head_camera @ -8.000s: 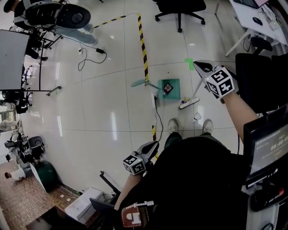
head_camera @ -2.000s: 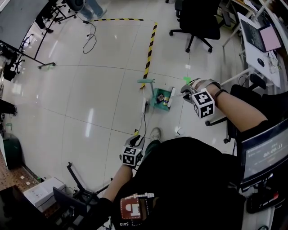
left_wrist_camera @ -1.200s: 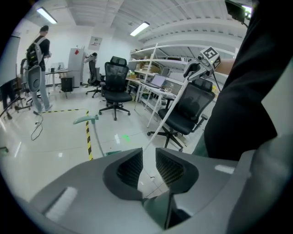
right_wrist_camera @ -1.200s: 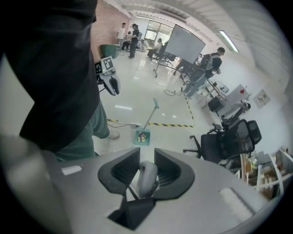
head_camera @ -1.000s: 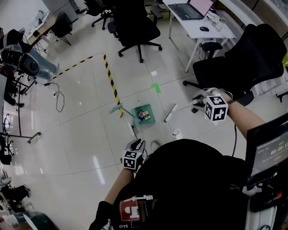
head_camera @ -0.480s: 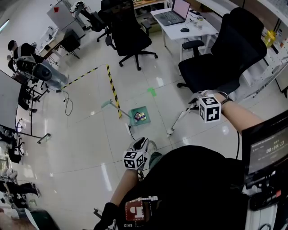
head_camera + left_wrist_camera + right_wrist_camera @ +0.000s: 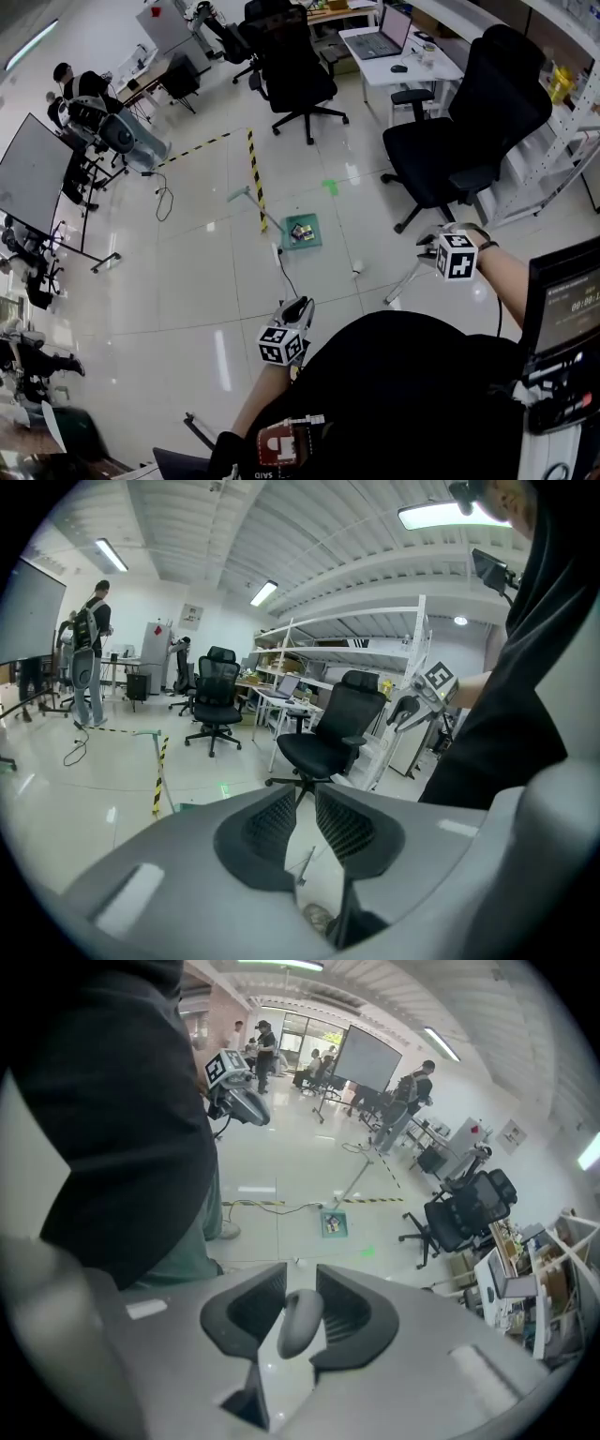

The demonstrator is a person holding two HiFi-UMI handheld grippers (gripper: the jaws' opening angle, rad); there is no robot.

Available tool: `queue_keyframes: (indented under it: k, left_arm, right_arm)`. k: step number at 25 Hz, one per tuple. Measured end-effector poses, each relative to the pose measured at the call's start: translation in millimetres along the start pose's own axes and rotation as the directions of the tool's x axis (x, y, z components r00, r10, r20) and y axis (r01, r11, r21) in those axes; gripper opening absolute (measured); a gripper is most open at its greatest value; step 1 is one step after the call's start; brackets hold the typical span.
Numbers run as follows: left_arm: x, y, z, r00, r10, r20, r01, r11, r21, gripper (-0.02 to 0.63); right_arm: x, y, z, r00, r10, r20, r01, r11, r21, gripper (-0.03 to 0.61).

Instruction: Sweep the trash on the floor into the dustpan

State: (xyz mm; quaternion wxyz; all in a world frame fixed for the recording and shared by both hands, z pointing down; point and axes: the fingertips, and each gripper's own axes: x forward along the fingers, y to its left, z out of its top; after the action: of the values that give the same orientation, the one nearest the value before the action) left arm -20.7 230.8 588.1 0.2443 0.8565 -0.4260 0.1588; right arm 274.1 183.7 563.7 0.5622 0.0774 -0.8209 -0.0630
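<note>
White timer digits on the dark screen [image 7: 570, 305] at the person's right read "00:00:", and the last digits are too small to read. Square black-and-white code markers sit on the cubes of the left gripper [image 7: 300, 309] and right gripper [image 7: 427, 247].

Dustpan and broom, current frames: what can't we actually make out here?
- Trash in the dustpan: too small in the head and right gripper views to identify.
- Broom: in the right gripper view only its handle end shows, clamped in the right tongs; their body hides the rest.
- White speck on the floor, head view: too small to identify.
- Left gripper view: the body of the left tongs hides most of the dustpan.
</note>
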Motion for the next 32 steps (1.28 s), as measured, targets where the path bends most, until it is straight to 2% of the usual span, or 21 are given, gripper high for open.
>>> queue_keyframes:
  k: [3,8,13,18,21,32]
  left_arm:
    - [-25.9,6.8,-14.1,1.000,-0.017,0.007,0.017,1.000,-0.001,0.069]
    - [-76.1,22.8,-38.4,0.997,-0.070,-0.018,0.070,0.998,0.009,0.068]
    - [-116.9,42.2,-52.9,0.995,-0.098,-0.004,0.098,0.995,-0.010,0.064]
    - [-139.2,42.1,-60.7,0.998,-0.033,0.047,0.036,0.998,-0.050,0.061]
    - [-142.9,38.3,-62.9,0.996,-0.002,0.094,0.009,0.997,-0.078,0.057]
    - [-135.7,27.0,-56.1,0.994,0.034,0.108,-0.026,0.997,-0.073,0.049]
  right_arm:
    - [8.8,33.1,-0.3,1.000,-0.006,-0.024,0.007,0.999,0.047,0.094]
    - [17.8,74.8,21.5,0.998,-0.031,-0.048,0.038,0.987,0.156,0.094]
    - [39.6,99.4,42.3,0.995,-0.075,-0.065,0.085,0.980,0.177,0.095]
    - [51.3,126.6,42.7,0.996,-0.068,-0.052,0.077,0.979,0.188,0.095]
    - [55.9,139.6,41.9,0.997,-0.053,-0.052,0.060,0.987,0.152,0.095]
    - [49.5,144.2,40.4,0.999,-0.034,-0.021,0.036,0.992,0.122,0.094]
